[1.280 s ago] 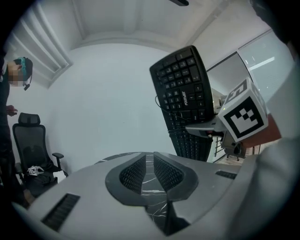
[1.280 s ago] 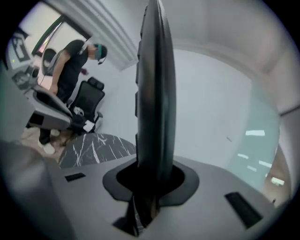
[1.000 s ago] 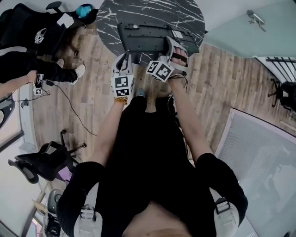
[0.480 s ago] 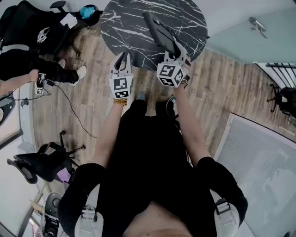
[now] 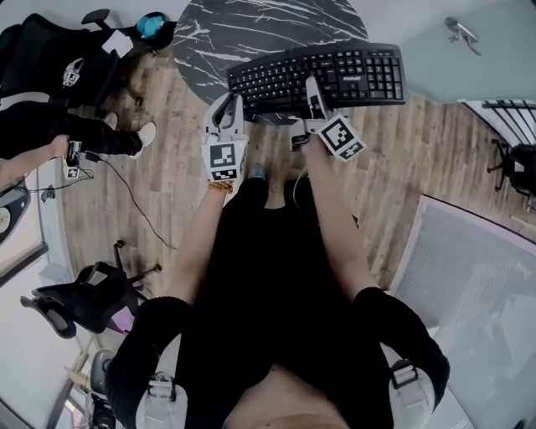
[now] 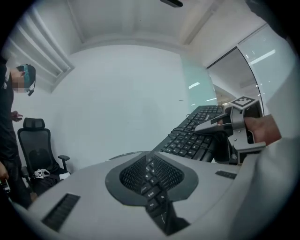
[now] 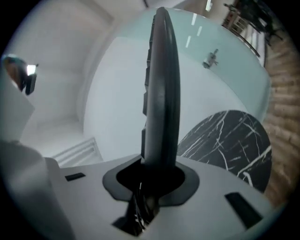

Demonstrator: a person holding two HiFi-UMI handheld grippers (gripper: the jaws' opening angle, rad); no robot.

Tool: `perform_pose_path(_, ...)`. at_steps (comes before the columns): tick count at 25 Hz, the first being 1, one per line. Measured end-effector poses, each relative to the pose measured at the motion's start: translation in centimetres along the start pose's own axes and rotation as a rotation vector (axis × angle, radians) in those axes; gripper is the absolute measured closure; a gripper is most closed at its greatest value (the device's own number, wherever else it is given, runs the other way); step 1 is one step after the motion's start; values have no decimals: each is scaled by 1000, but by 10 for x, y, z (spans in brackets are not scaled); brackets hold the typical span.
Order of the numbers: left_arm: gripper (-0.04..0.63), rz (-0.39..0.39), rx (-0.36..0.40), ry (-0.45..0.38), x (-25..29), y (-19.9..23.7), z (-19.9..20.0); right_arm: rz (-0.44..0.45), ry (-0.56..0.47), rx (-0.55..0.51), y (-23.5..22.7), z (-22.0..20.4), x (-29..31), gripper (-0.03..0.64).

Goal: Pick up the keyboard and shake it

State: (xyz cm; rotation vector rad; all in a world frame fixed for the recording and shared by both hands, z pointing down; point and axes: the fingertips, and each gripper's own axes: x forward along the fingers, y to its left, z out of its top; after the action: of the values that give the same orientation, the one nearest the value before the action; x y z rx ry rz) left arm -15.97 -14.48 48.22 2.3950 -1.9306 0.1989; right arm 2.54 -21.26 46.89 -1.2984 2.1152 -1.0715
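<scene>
The black keyboard (image 5: 335, 75) hangs level over the round table with its keys up. My right gripper (image 5: 311, 88) is shut on the middle of its near edge. In the right gripper view the keyboard (image 7: 159, 84) runs edge-on out of the shut jaws of the right gripper (image 7: 157, 173). My left gripper (image 5: 226, 102) sits at the keyboard's near left corner, its two fingers side by side. In the left gripper view the left gripper (image 6: 149, 173) has its jaws a little apart, with keys showing through the narrow gap. The keyboard (image 6: 197, 133) stretches right to the right gripper (image 6: 232, 126).
The black marble table (image 5: 251, 25) stands ahead of me on a wooden floor. A person in black (image 5: 50, 84) sits at the far left, with a cable (image 5: 126, 193) trailing over the floor. An office chair (image 5: 75, 293) is at my left and a grey mat (image 5: 477, 285) at my right.
The right gripper rolled over and swung the keyboard from underside up, through edge-on, to keys up. The left gripper stayed close to its place throughout and stood apart from the keyboard in between.
</scene>
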Motion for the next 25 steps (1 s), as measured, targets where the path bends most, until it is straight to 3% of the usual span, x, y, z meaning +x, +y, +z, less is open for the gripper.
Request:
perform_pose_path(3, 537, -22, 8, 21, -2, -9, -10, -7, -35, 166, -16, -12, -7, 528)
perform_pose_path(14, 537, -41, 44, 90, -8, -14, -39, -44, -97, 508, -71, -58, -5, 528)
perform_pose_path(25, 537, -55, 61, 193, -16, -14, -83, -175, -25, 597, -132, -129, 18, 525)
